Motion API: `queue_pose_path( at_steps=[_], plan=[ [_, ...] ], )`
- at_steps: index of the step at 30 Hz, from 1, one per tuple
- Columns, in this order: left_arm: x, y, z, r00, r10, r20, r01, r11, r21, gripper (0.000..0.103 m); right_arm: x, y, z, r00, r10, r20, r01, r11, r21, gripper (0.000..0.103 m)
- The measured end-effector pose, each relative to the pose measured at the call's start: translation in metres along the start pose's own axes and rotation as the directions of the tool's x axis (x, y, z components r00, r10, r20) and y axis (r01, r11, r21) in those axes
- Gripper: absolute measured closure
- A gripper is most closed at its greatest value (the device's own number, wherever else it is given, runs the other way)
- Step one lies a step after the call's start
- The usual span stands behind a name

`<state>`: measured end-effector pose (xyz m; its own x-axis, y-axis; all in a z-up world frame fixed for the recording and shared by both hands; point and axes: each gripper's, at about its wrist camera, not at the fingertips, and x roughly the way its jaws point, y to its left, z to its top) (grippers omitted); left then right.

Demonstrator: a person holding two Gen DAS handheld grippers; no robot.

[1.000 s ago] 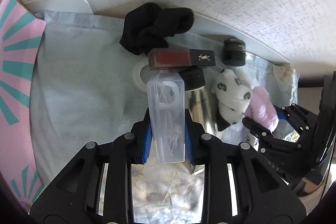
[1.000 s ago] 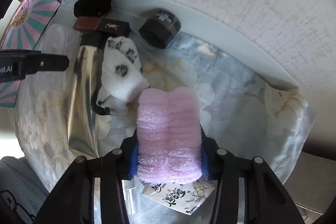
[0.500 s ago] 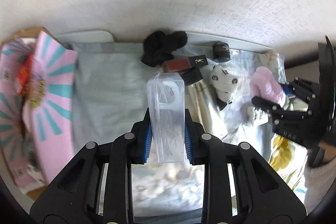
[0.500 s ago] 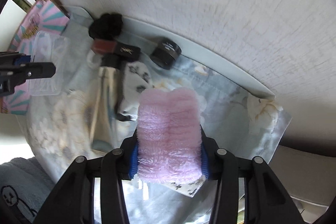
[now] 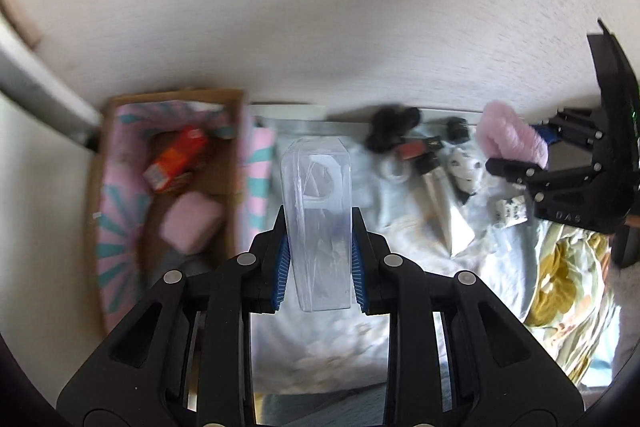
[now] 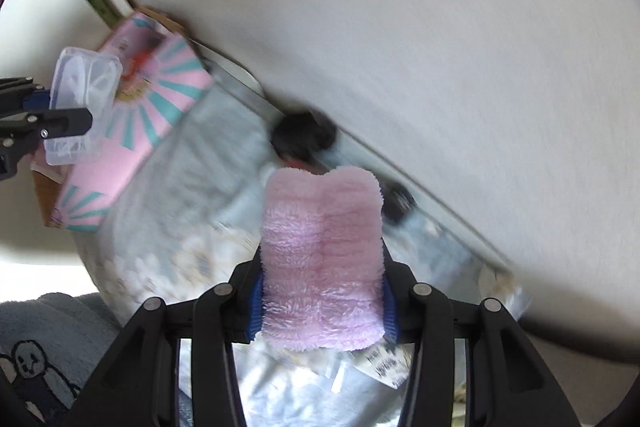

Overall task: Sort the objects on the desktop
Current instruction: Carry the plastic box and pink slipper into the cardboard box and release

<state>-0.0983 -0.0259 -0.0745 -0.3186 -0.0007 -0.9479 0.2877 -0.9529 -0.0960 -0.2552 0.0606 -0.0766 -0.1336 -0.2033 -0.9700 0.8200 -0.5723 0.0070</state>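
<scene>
My left gripper [image 5: 318, 267] is shut on a clear plastic case [image 5: 316, 223] and holds it high above the cloth-covered desk; the case also shows in the right wrist view [image 6: 82, 107]. My right gripper [image 6: 322, 303] is shut on a fluffy pink sock [image 6: 322, 259], also lifted; the sock shows at the right of the left wrist view [image 5: 512, 137]. A pink-and-teal cardboard box [image 5: 120, 211] at the left holds an orange packet [image 5: 178, 159] and a pink item [image 5: 192, 225].
On the pale cloth [image 5: 320, 347] near the wall lie a black sock [image 5: 392, 127], a dark red lipstick box [image 5: 420, 147], a small black jar [image 5: 458, 129], a silver tube [image 5: 444, 207] and a white spotted sock [image 5: 464, 167]. A yellow-patterned cloth [image 5: 568, 279] bunches at right.
Both grippers have risen and pulled back from the desk with their objects still held. The view has swung left, so the open box now shows in full.
</scene>
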Motion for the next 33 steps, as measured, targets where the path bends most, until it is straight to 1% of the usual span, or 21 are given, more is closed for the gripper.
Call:
queue_pose_path(
  at_steps=[4,6,12,15,18,20,22,26,28,33],
  plan=[
    [-0.015,0.032,-0.011,1.000,0.016,0.000,-0.016,0.999,-0.036,0.080,0.001,0.036,0.031,0.999,0.010,0.030,-0.007,0.997,-0.072,0.061],
    [-0.019,0.047,-0.017,1.000,0.025,-0.001,-0.025,0.998,-0.060,0.080,0.000,0.054,0.046,0.999,0.028,0.040,-0.024,0.994,-0.103,0.061],
    [-0.024,0.078,-0.038,0.999,0.049,-0.009,-0.049,0.993,-0.111,0.080,-0.003,0.101,0.084,0.995,0.079,0.064,-0.066,0.981,-0.182,0.061],
    [-0.024,0.093,-0.049,0.996,0.088,-0.027,-0.091,0.987,-0.132,0.080,-0.001,0.125,0.101,0.993,0.104,0.062,-0.089,0.972,-0.219,0.061],
    [-0.021,0.108,-0.062,0.994,0.097,-0.044,-0.102,0.982,-0.158,0.080,0.008,0.150,0.116,0.988,0.150,0.033,-0.138,0.961,-0.240,0.061],
    [-0.017,0.117,-0.071,0.994,0.093,-0.064,-0.103,0.979,-0.176,0.080,0.014,0.164,0.124,0.986,0.166,0.014,-0.157,0.954,-0.255,0.061],
    [-0.008,0.124,-0.082,0.992,0.071,-0.106,-0.090,0.978,-0.190,0.080,0.021,0.177,0.129,0.985,0.172,-0.002,-0.166,0.947,-0.275,0.061],
    [0.003,0.130,-0.098,0.987,0.039,-0.154,-0.070,0.978,-0.197,0.080,0.037,0.205,0.142,0.980,0.195,-0.042,-0.198,0.928,-0.314,0.061],
    [0.005,0.131,-0.101,0.986,0.039,-0.160,-0.071,0.977,-0.200,0.080,0.043,0.215,0.146,0.978,0.198,-0.060,-0.206,0.922,-0.328,0.061],
    [0.012,0.134,-0.107,0.986,0.020,-0.163,-0.055,0.976,-0.212,0.080,0.060,0.238,0.154,0.967,0.226,-0.117,-0.253,0.910,-0.330,0.061]
  ],
)
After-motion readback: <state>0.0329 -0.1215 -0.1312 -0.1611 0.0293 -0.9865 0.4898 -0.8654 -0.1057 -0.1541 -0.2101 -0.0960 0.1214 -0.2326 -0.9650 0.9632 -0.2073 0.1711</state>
